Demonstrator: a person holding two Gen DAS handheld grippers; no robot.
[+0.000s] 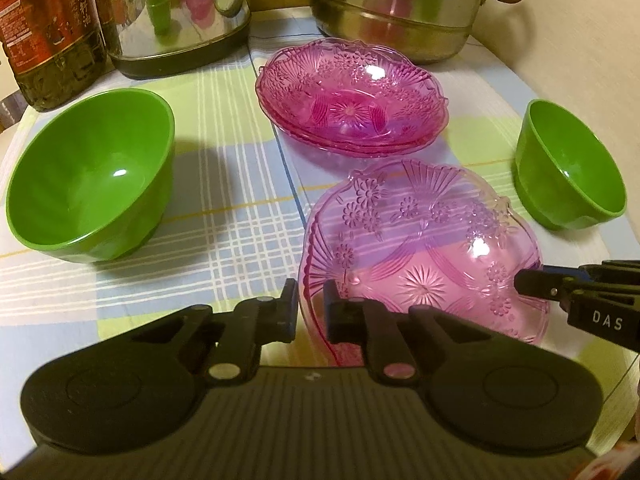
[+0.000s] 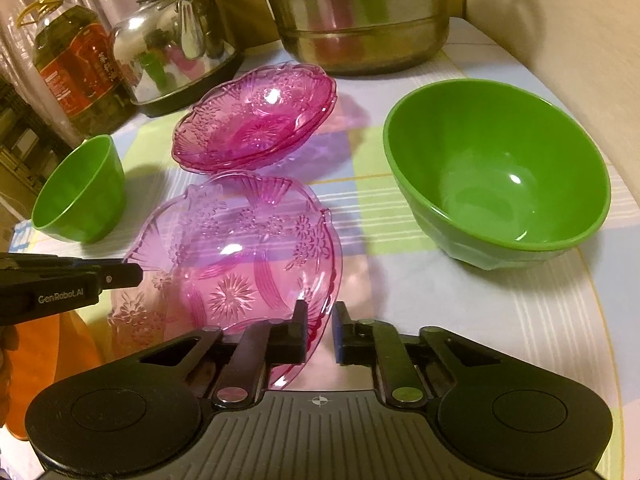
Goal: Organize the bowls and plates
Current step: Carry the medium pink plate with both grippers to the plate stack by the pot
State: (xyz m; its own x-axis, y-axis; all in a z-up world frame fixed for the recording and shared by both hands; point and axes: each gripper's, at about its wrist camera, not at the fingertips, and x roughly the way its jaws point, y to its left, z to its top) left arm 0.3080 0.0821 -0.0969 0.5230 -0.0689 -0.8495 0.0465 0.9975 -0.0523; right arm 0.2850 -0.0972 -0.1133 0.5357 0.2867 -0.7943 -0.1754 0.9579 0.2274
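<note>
Behind the pink plate (image 1: 424, 248), pot (image 1: 400, 8) (top cut off), kettle (image 1: 176, 12) likewise

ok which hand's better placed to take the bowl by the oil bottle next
Left. That bowl sits beside the left gripper; the right gripper is across the plate. Both clamp its rim.

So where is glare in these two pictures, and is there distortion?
Left wrist view: glare spots on the near pink plate and left green bowl; table edge bends. Right wrist view: glare on the large green bowl and kettle; same fisheye bending.
</note>
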